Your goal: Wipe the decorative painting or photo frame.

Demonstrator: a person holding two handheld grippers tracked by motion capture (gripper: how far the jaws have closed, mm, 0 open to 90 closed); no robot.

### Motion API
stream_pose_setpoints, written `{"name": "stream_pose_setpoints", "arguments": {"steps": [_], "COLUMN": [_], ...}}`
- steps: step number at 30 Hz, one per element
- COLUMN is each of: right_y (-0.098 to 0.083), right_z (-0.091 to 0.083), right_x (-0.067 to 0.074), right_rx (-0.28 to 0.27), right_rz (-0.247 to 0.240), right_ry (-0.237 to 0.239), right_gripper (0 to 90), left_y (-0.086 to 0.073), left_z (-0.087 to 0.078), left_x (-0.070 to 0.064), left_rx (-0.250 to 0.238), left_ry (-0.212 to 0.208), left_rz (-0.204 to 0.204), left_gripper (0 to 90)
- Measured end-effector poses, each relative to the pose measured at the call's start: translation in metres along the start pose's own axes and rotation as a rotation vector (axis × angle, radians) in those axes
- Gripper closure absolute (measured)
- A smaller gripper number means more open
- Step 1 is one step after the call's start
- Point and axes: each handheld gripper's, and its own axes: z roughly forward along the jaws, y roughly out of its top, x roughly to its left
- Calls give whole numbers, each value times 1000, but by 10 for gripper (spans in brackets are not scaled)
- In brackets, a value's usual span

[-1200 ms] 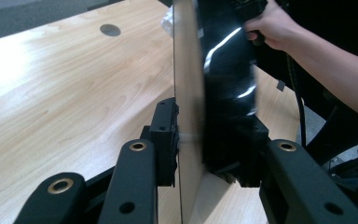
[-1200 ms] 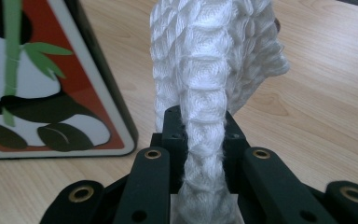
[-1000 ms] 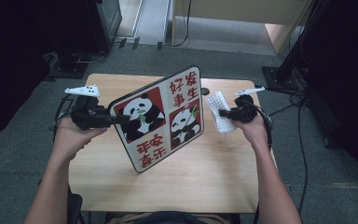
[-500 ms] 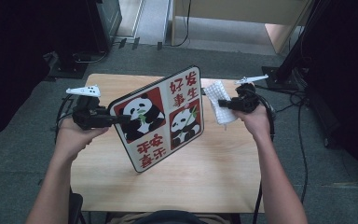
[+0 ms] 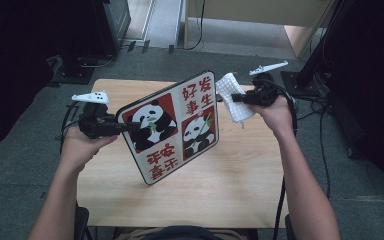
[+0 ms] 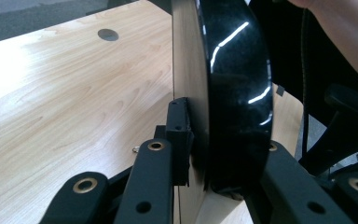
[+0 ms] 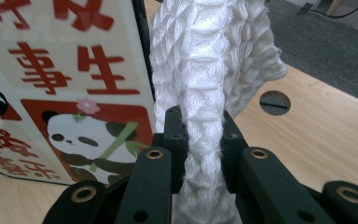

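i've got the panda tray [image 5: 172, 127] stood on edge on the wooden table [image 5: 240, 190], tilted, its printed face toward me. my left gripper [image 5: 117, 126] has just been closing on it, and now its jaws are clamped on the tray's left rim, one pad on the printed face and one on the glossy black back [image 6: 237, 93]. my right gripper [image 5: 233, 98] is pinched tight on a white waffle-weave cloth [image 5: 232, 97], raised off the table just beside the tray's upper right edge; i can't tell whether the cloth touches it.

i judge this as a wipe-down barely begun: tray steadied, cloth in hand, but no cloth laid on the printed face yet, so all the wiping is left.

the tray shows two pandas with bamboo and red chinese characters; "好", "事" and "生" read clearly, the lower ones less so.
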Motion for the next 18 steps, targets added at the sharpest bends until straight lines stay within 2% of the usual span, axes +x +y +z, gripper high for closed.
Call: {"name": "stream_pose_setpoints", "arguments": {"steps": [6, 10, 13, 16, 18], "right_y": [20, 31, 46, 53, 64], "right_z": [-8, -12, -16, -18, -20], "right_x": [7, 8, 10, 12, 18], "right_rx": [4, 7, -12, -18, -27], "right_rz": [-44, -52, -56, -63, -77], "right_ry": [-19, -29, -33, -35, -31], "right_gripper": [794, 794, 794, 793, 794], "left_y": [0, 0, 0, 1, 1], "left_z": [0, 0, 1, 1, 1], "left_x": [0, 0, 2, 3, 3], "left_rx": [-1, -2, -6, -3, -3], "left_ry": [3, 3, 0, -7, -6], "left_rz": [-7, -7, -8, -17, -19], "left_gripper": [785, 785, 787, 788, 791]}}
